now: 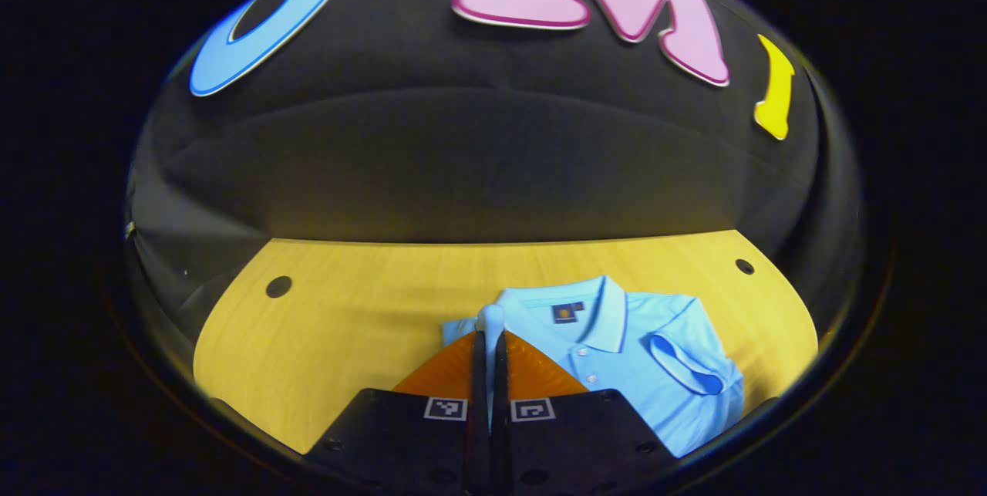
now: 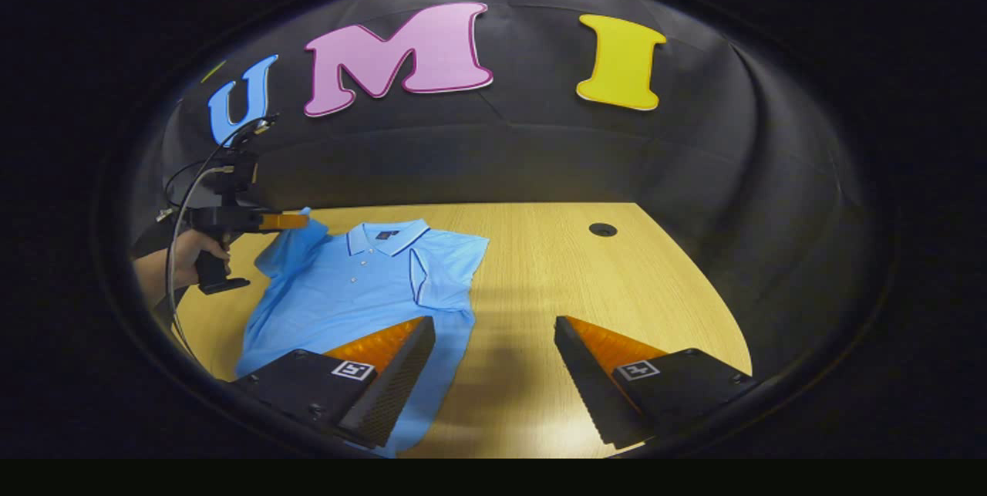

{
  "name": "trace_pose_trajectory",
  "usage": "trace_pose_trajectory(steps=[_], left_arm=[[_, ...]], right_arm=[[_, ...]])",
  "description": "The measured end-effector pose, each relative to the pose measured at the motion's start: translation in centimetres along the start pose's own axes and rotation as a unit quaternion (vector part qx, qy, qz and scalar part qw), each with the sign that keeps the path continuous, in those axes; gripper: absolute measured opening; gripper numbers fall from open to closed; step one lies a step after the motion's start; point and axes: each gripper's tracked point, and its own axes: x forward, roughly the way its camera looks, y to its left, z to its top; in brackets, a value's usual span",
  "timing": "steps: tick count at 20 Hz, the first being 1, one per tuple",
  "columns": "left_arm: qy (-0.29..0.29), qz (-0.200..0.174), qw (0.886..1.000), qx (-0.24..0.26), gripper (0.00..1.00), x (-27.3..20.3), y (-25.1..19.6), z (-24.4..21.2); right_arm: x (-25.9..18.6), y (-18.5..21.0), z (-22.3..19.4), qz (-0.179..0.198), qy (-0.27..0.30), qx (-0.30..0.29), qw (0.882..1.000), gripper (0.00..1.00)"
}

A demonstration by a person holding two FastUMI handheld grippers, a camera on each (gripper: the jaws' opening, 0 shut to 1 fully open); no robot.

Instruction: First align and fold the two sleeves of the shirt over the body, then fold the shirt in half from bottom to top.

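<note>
Pinching the sleeve (image 1: 490,318) of the soft, light shirt (image 2: 347,295) lying on the tabletop (image 2: 586,288), you are holding your left gripper (image 1: 490,334) closed on its hem while your right gripper (image 2: 493,342) is hanging wide open just beside the shirt's lower edge.

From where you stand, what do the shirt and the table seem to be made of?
The shirt looks like soft knit cloth, probably cotton or a blend: matte light blue, creasing where the left tongs pinch its sleeve. The table looks like pale wood or wood-look laminate: fine straight grain, smooth with a slight sheen.
</note>
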Motion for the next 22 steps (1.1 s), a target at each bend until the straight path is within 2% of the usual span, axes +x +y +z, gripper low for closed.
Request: trace_pose_trajectory(steps=[1, 4, 6, 7, 8, 10, 13, 18, 22], left_arm=[[0.006, -0.009, 1.0, -0.004, 0.06, 0.0, -1.4, -0.4], [0.028, -0.046, 0.998, -0.037, 0.07, 0.5, -5.4, -1.9], [0.036, -0.081, 0.994, -0.066, 0.12, 0.3, -7.9, -2.7], [0.033, -0.096, 0.992, -0.079, 0.19, -0.3, -8.7, -2.7], [0.027, -0.111, 0.99, -0.088, 0.19, -1.0, -9.2, -2.7], [0.013, -0.137, 0.987, -0.087, 0.51, -3.3, -9.6, -2.9], [-0.012, -0.133, 0.989, -0.06, 0.95, -8.4, -7.7, -3.7], [-0.02, -0.1, 0.994, -0.037, 0.97, -20.0, -3.5, -7.9], [0.007, -0.093, 0.995, -0.028, 0.97, -26.9, -1.5, -13.9]], right_arm=[[-0.3, -0.2, 0.1, -0.001, -0.002, 0.002, 1.0, 0.97], [-1.1, -0.9, -0.2, -0.008, -0.007, 0.012, 1.0, 0.97], [-2.0, -1.2, -0.8, -0.013, -0.006, 0.019, 1.0, 0.97], [-2.5, -1.4, -1.1, -0.018, -0.005, 0.021, 1.0, 0.98], [-3.0, -1.4, -1.4, -0.021, -0.004, 0.022, 1.0, 0.98], [-4.2, -1.1, -2.6, -0.027, 0.002, 0.026, 0.999, 0.97], [-6.5, 0.9, -4.6, -0.019, 0.016, 0.041, 0.999, 0.96], [-11.2, 5.4, -8.9, 0.001, 0.055, 0.066, 0.996, 0.96], [-14.1, 7.6, -12.5, 0.001, 0.08, 0.034, 0.996, 0.96]])
